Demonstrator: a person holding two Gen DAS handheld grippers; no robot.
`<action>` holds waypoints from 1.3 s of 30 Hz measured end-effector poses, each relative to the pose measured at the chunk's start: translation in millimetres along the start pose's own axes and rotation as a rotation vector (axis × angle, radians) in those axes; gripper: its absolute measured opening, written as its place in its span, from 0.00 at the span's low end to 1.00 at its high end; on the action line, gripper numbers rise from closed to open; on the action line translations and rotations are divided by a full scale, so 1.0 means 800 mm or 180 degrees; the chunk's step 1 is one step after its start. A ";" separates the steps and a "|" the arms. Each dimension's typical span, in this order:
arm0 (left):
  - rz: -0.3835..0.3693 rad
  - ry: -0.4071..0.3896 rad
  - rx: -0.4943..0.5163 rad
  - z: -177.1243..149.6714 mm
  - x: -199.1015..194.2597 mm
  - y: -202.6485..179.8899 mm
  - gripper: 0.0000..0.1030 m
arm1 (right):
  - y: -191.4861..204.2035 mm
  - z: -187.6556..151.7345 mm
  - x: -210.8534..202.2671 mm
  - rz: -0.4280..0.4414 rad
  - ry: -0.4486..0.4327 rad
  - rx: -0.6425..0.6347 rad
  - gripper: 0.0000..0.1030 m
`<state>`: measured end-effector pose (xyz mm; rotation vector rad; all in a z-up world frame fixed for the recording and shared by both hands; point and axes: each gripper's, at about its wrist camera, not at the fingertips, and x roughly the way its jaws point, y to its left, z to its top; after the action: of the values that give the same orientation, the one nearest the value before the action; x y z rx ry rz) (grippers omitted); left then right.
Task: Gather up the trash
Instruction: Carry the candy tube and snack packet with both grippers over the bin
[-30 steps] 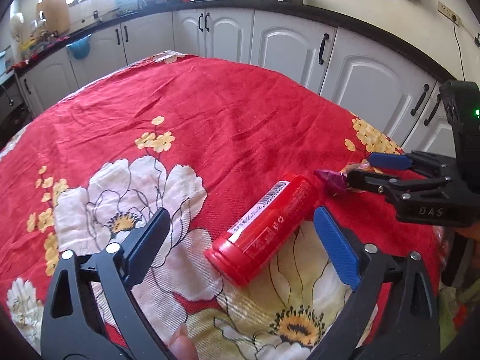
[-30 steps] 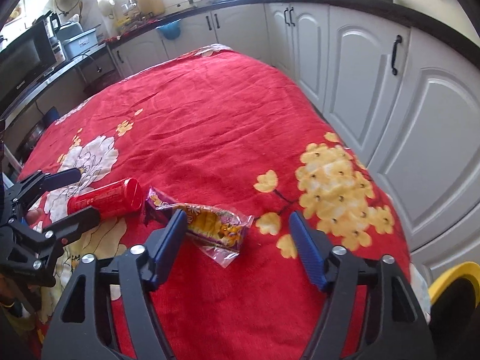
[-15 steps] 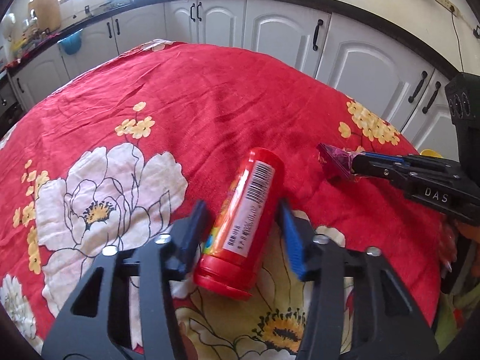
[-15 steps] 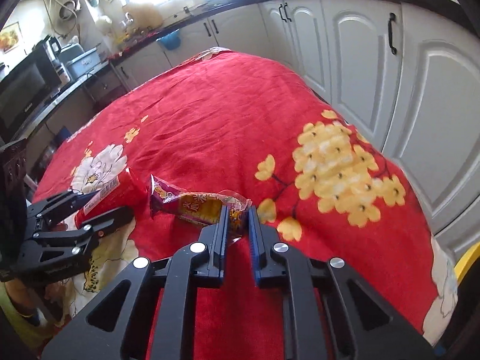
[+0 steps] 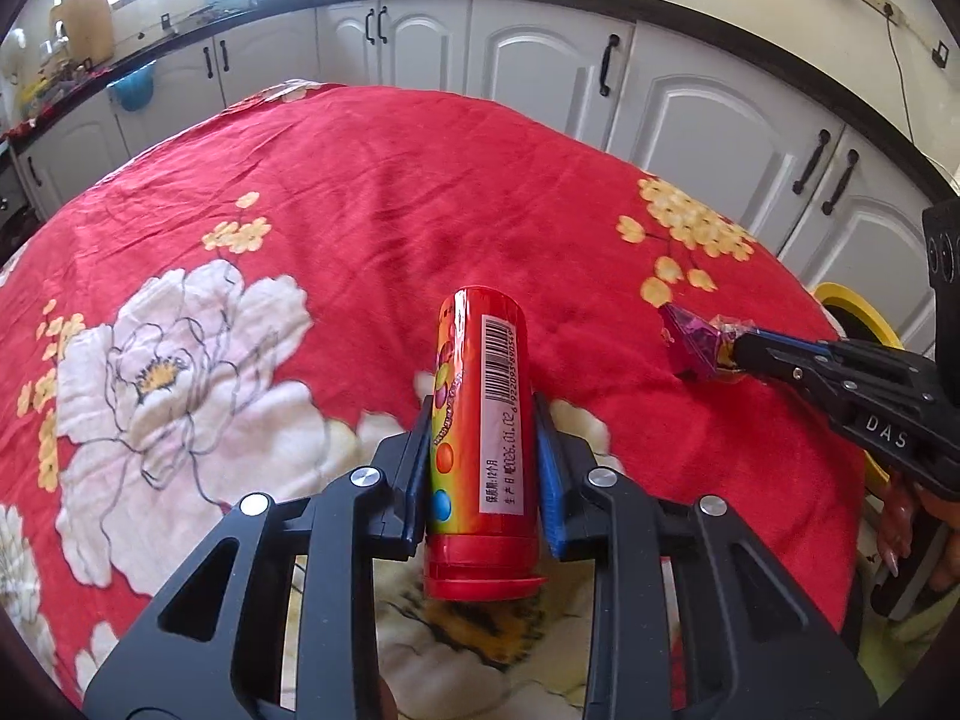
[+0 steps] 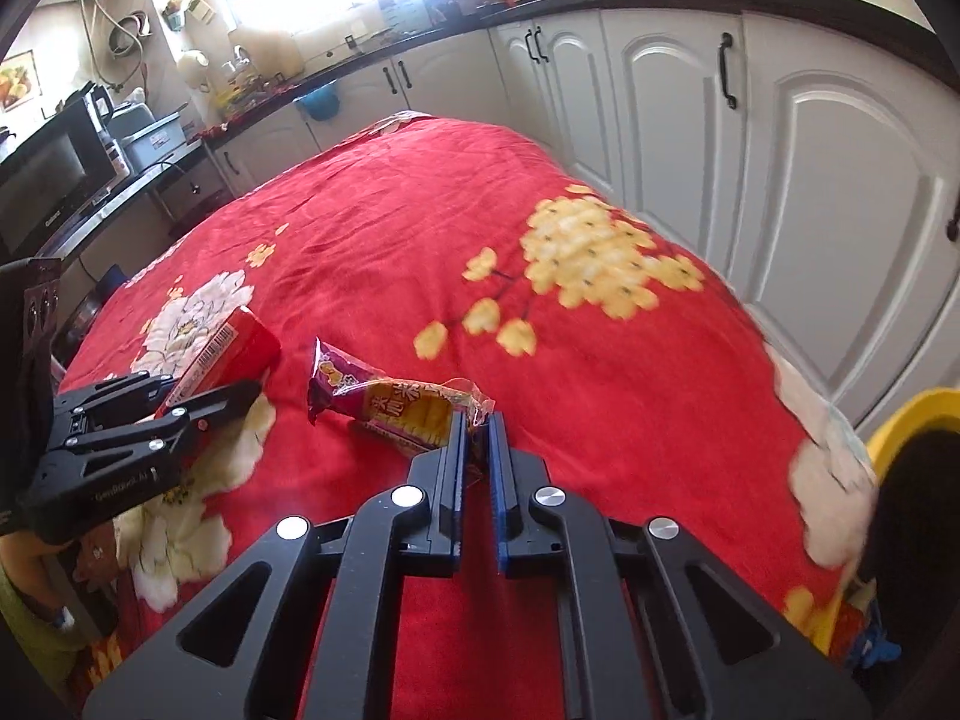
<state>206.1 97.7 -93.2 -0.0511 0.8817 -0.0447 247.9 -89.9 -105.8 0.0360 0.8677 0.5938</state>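
Observation:
My left gripper (image 5: 483, 414) is shut on a red candy tube (image 5: 480, 420) with a barcode label and holds it off the red flowered cloth (image 5: 360, 192), pointing forward. The tube also shows in the right wrist view (image 6: 231, 348), in the left gripper (image 6: 204, 396). My right gripper (image 6: 474, 420) is shut on the end of a purple and yellow snack wrapper (image 6: 384, 402), lifted above the cloth. In the left wrist view the wrapper (image 5: 696, 342) hangs from the right gripper (image 5: 735, 351) to the right of the tube.
A yellow-rimmed bin (image 6: 906, 420) stands past the table's right edge, also in the left wrist view (image 5: 852, 312). White kitchen cabinets (image 5: 540, 78) run behind and to the right of the table. A black microwave (image 6: 48, 180) sits on the left counter.
My left gripper closed on the tube and raised it. My right gripper closed on the wrapper and lifted it off the cloth.

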 end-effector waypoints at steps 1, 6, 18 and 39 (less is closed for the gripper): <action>-0.0006 -0.0001 -0.0001 -0.002 -0.001 -0.004 0.21 | -0.003 -0.004 -0.005 -0.0015 -0.0012 0.0016 0.07; -0.0146 -0.0011 -0.0069 -0.007 -0.008 -0.022 0.21 | -0.024 -0.020 -0.031 -0.0082 -0.0065 0.0140 0.06; -0.0370 -0.0133 0.0107 -0.007 -0.025 -0.100 0.21 | -0.094 -0.041 -0.109 -0.0242 -0.0320 0.0528 0.06; -0.0720 -0.0275 0.0482 0.013 -0.037 -0.238 0.21 | -0.195 -0.090 -0.204 -0.0600 -0.0613 0.0876 0.06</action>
<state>191.6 -90.6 -51.8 -0.0111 0.7809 -0.3182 188.8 -317.7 -79.1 0.2545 0.7502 0.2862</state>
